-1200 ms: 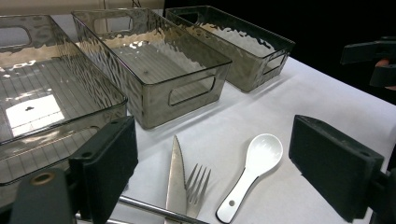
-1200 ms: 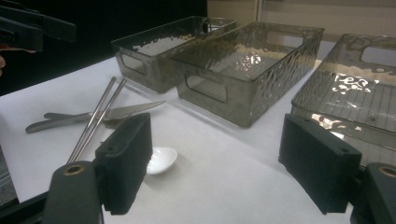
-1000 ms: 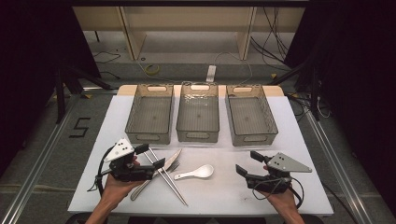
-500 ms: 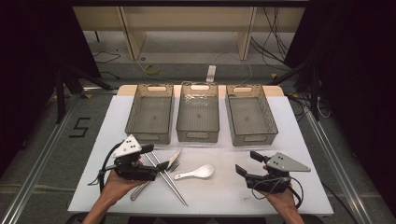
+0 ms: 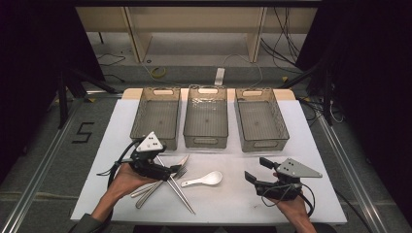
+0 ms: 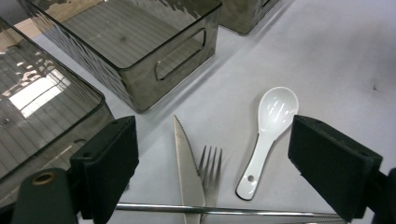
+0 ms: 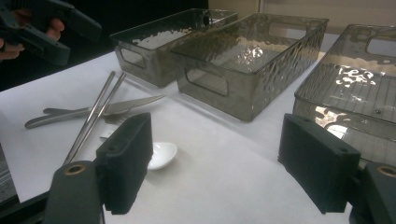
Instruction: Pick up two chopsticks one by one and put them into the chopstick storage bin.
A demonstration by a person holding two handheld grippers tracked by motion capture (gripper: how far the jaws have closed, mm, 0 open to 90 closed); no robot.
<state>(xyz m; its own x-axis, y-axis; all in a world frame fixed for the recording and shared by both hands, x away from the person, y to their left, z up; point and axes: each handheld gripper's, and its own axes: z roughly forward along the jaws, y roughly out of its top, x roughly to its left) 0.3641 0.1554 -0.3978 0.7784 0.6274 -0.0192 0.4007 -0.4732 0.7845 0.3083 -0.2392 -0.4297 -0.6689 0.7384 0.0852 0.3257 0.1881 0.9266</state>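
Note:
A knife (image 6: 187, 163), a fork (image 6: 211, 170) and metal chopsticks (image 6: 224, 211) lie crossed on the white table. A white ceramic spoon (image 6: 271, 126) lies just to their right. My left gripper (image 6: 217, 149) hangs open over this cutlery with nothing between its jaws. From above, the left gripper (image 5: 171, 171) hovers over the knife and chopsticks (image 5: 180, 191), and the spoon (image 5: 204, 180) rests beside them. My right gripper (image 5: 256, 170) stands open near the front right, apart from the spoon. In the right gripper view its open jaws (image 7: 219, 154) partly hide the spoon (image 7: 161, 154).
Three clear smoked plastic bins stand in a row across the back of the table: left (image 5: 156, 119), middle (image 5: 206, 116), right (image 5: 260, 121). All three look empty. The white tabletop (image 5: 311, 145) has its front edge close to both hands.
My left gripper has moved right and slightly away from the person, coming over the crossed cutlery. The right gripper and the cutlery have stayed in place.

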